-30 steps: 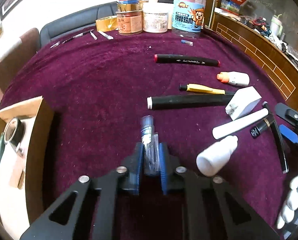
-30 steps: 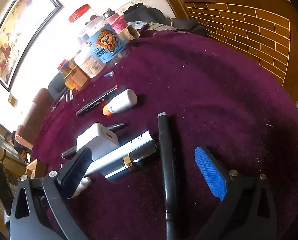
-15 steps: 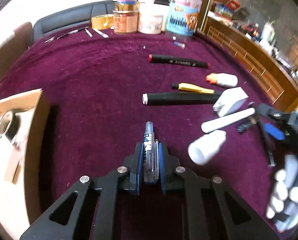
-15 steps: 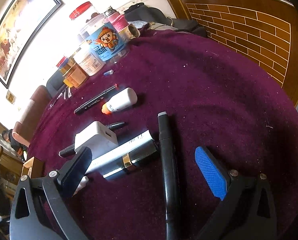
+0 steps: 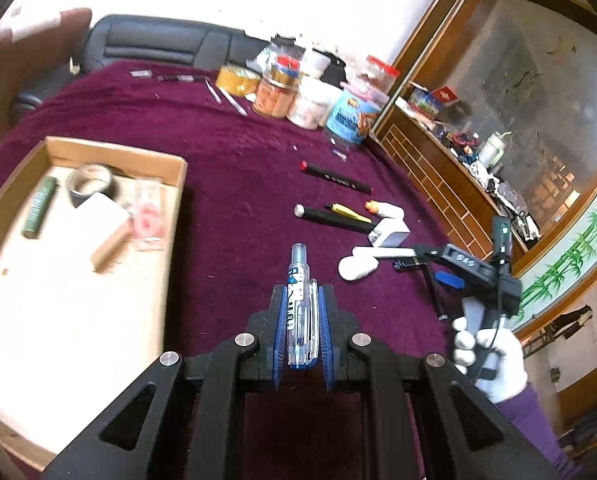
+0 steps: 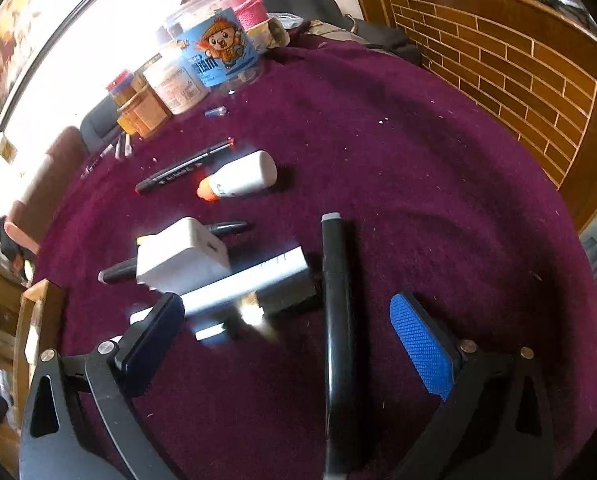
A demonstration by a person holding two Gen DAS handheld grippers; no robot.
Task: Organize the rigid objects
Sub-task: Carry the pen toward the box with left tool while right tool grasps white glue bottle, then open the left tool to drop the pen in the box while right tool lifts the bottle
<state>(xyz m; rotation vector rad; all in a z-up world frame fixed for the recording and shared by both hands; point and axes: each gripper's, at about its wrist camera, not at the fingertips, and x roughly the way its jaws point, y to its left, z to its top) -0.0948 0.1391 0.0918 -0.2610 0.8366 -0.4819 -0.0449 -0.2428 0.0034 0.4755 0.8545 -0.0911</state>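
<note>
My left gripper (image 5: 301,304) is shut on a clear blue-printed pen (image 5: 299,308) and holds it above the purple cloth, right of a cardboard box (image 5: 174,216). The box holds a tape roll (image 5: 90,188), a green tube (image 5: 39,208), a white block and a clear item. My right gripper (image 6: 286,316) is open, low over the cloth, straddling a long black pen (image 6: 338,312). A lipstick (image 6: 274,300), a white tube (image 6: 246,280), a white charger (image 6: 178,256) and a white bottle with an orange cap (image 6: 242,178) lie ahead. The right gripper also shows in the left wrist view (image 5: 434,268).
Jars and tins (image 5: 310,96) stand at the cloth's far edge. A red-tipped black marker (image 5: 334,178), a thick black marker (image 5: 330,218) and a yellow pen (image 5: 346,212) lie mid-table. A brick-pattern wooden cabinet (image 6: 518,76) runs along the right.
My left gripper has lifted and swung left with the pen, bringing the cardboard box into fuller view. The right gripper has stayed open over the black pen.
</note>
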